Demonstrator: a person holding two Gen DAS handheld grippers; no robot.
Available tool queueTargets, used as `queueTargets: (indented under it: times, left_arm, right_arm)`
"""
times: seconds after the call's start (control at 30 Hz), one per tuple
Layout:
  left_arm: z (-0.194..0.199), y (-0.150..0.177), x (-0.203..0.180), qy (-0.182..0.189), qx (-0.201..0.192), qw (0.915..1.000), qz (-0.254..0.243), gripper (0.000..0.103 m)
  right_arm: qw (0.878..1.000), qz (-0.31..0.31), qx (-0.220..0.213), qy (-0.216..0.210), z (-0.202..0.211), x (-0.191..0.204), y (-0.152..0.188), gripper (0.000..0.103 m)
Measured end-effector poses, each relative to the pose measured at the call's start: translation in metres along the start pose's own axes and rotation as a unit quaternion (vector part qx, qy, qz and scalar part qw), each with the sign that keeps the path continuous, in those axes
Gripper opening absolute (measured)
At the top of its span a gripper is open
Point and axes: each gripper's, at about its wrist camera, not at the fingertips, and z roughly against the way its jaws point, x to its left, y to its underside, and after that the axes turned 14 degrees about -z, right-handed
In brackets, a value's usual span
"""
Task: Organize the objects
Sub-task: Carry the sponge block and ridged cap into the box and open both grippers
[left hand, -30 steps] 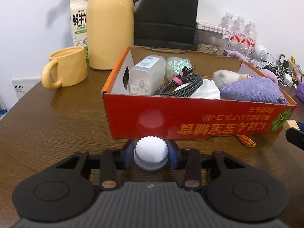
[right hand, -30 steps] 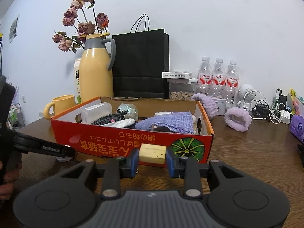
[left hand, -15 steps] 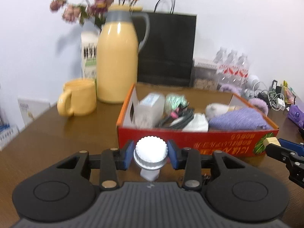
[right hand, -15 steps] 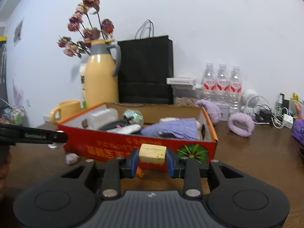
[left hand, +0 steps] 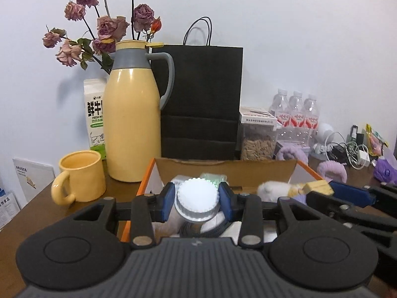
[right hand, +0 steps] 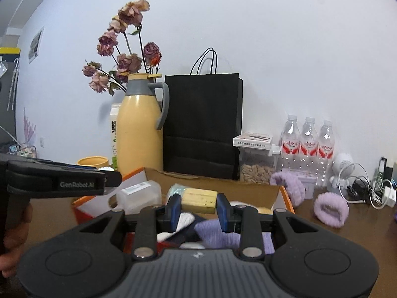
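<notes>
My left gripper (left hand: 197,201) is shut on a small bottle with a white ribbed cap (left hand: 197,198), held above the near end of the red-and-orange cardboard box (left hand: 224,168). My right gripper (right hand: 198,207) is shut on a pale yellow block (right hand: 198,200), also raised over the box (right hand: 248,190). In the left wrist view the right gripper's tip with the block (left hand: 316,187) comes in from the right. In the right wrist view the left gripper (right hand: 62,181) reaches in from the left. Inside the box lie a plastic container (right hand: 139,195), purple cloth (right hand: 223,238) and a white plush (left hand: 273,188).
Behind the box stand a yellow thermos jug (left hand: 131,126) with dried roses (left hand: 104,32), a milk carton (left hand: 95,119), a yellow mug (left hand: 79,176), a black paper bag (left hand: 201,101), a seed jar (left hand: 258,141) and three water bottles (left hand: 295,111). Purple fluffy bands (right hand: 330,208) and cables (right hand: 372,191) lie on the right.
Both grippers rose from table level in front of the box to above it, each still holding its object. The box's red front wall has dropped out of sight below them.
</notes>
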Motion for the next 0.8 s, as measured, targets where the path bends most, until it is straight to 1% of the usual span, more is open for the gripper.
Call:
queueTargets:
  times: [0.1,0.23,0.33,0.53,0.57,0.6,0.63,0.67,0.7,0.73,0.77,0.8]
  left_arm:
    - [-0.016,-0.007,0.0,-0.001,-0.001,1.0,0.005,0.039]
    - [-0.033,-0.008,0.0,0.005,0.004,0.9999,0.008,0.039]
    - [-0.045,-0.007,0.003,0.014,0.013,0.9998,0.007,0.039]
    - [-0.061,-0.002,0.005,0.019,0.033,0.9993,0.003,0.04]
    - [-0.063,-0.001,0.006,0.016,0.037,0.9992,0.002,0.041]
    - [-0.064,0.0,0.006,0.015,0.04,0.9991,0.001,0.05]
    - [-0.066,0.002,0.006,0.014,0.044,0.999,0.0,0.067]
    - [-0.066,0.003,0.006,0.01,0.045,0.9989,0.0,0.077]
    - [-0.065,0.004,0.006,0.004,0.042,0.9991,0.001,0.097]
    - [-0.064,0.004,0.006,-0.004,0.034,0.9994,0.003,0.103]
    - [-0.062,0.005,0.006,-0.009,0.025,0.9996,0.004,0.103]
    - [-0.061,0.004,0.006,-0.009,0.023,0.9997,0.003,0.103]
  right_arm:
    - [1.0,0.002,0.007,0.012,-0.023,-0.001,-0.004,0.029]
    - [1.0,-0.004,0.021,0.023,-0.047,-0.008,-0.001,0.029]
    - [0.999,-0.004,0.028,0.028,-0.055,-0.014,0.004,0.03]
    - [0.999,-0.008,0.038,0.036,-0.066,-0.023,0.004,0.03]
    - [0.998,-0.009,0.042,0.036,-0.067,-0.024,0.005,0.03]
    - [0.998,-0.01,0.046,0.037,-0.069,-0.025,0.005,0.03]
    - [0.998,-0.012,0.05,0.039,-0.07,-0.026,0.005,0.03]
    - [0.998,-0.013,0.052,0.04,-0.07,-0.027,0.006,0.036]
    - [0.998,-0.013,0.054,0.042,-0.07,-0.027,0.007,0.053]
    - [0.997,-0.014,0.054,0.045,-0.07,-0.028,0.007,0.064]
    - [0.997,-0.015,0.05,0.048,-0.069,-0.028,0.008,0.087]
    - [0.998,-0.015,0.045,0.05,-0.067,-0.028,0.008,0.101]
